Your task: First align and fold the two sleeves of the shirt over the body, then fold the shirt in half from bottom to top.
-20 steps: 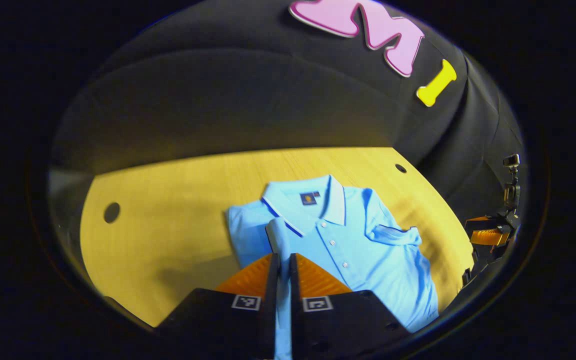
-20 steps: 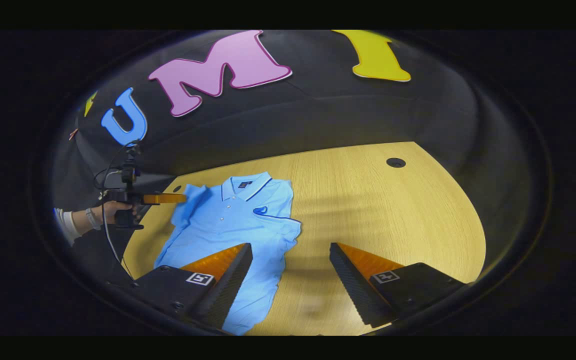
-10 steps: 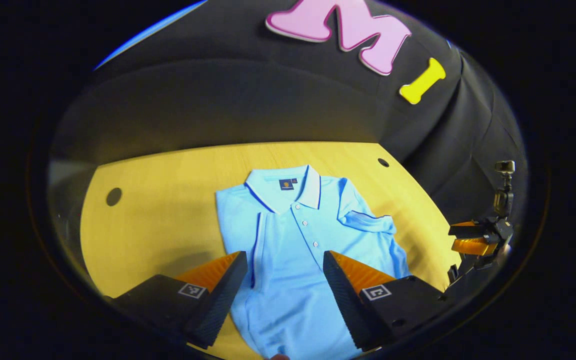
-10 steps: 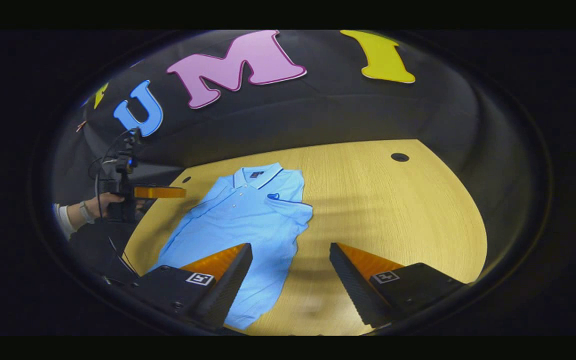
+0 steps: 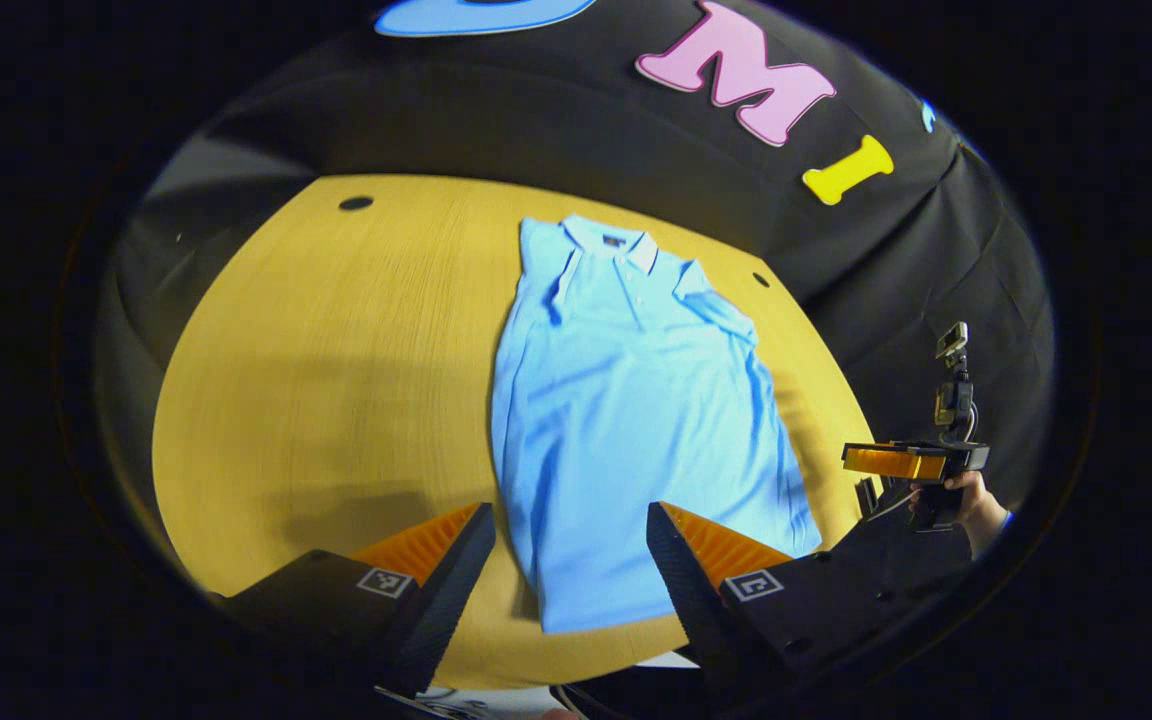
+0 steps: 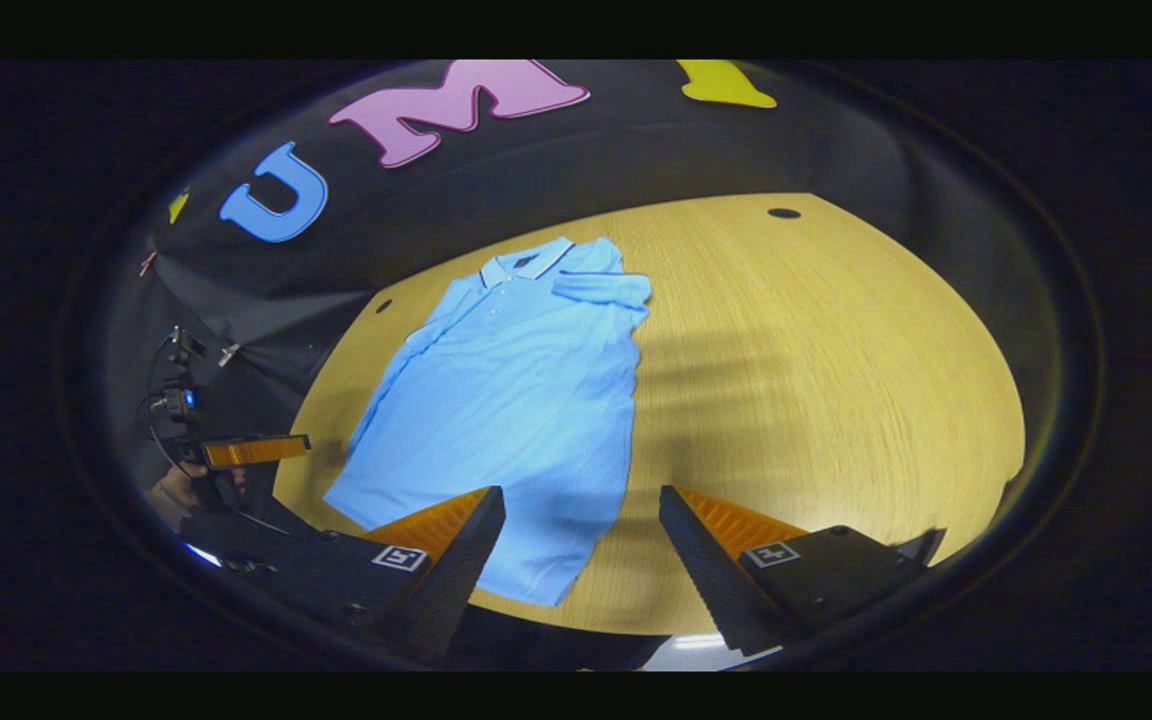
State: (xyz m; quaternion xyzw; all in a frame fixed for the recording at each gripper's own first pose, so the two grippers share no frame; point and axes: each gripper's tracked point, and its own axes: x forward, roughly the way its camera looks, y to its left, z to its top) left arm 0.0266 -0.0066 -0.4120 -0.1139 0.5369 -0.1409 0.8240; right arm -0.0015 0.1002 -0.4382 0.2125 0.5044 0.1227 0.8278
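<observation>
— Left gripper view: what do you see at the bottom?

— The left gripper (image 5: 564,560) is there with its two fingers wide apart, holding nothing. It hangs above the near edge of the table (image 5: 316,340). The hem of the shirt (image 5: 626,420) lies between and beyond the fingers, not touching them.

— And how does the shirt lie?

— It lies flat on the wooden table, collar (image 5: 616,245) at the far end, hem at the near end. Both sleeves are folded in over the body; the sleeve (image 5: 721,310) on the right of this view lies across the chest near the collar. The body is at full length, not yet folded in half.

— Where is the other tool?

— The right gripper (image 5: 896,462) appears far to the right, off the table edge, with a hand (image 5: 966,500) around its handle. From there I cannot tell its state.

— Does the right gripper view help?

— Yes. There the right gripper (image 6: 581,550) has its fingers clearly spread and empty, above the near corner of the shirt (image 6: 516,400). The left gripper (image 6: 251,450) shows at the left edge, beside the table (image 6: 836,380), well apart from the cloth.
</observation>
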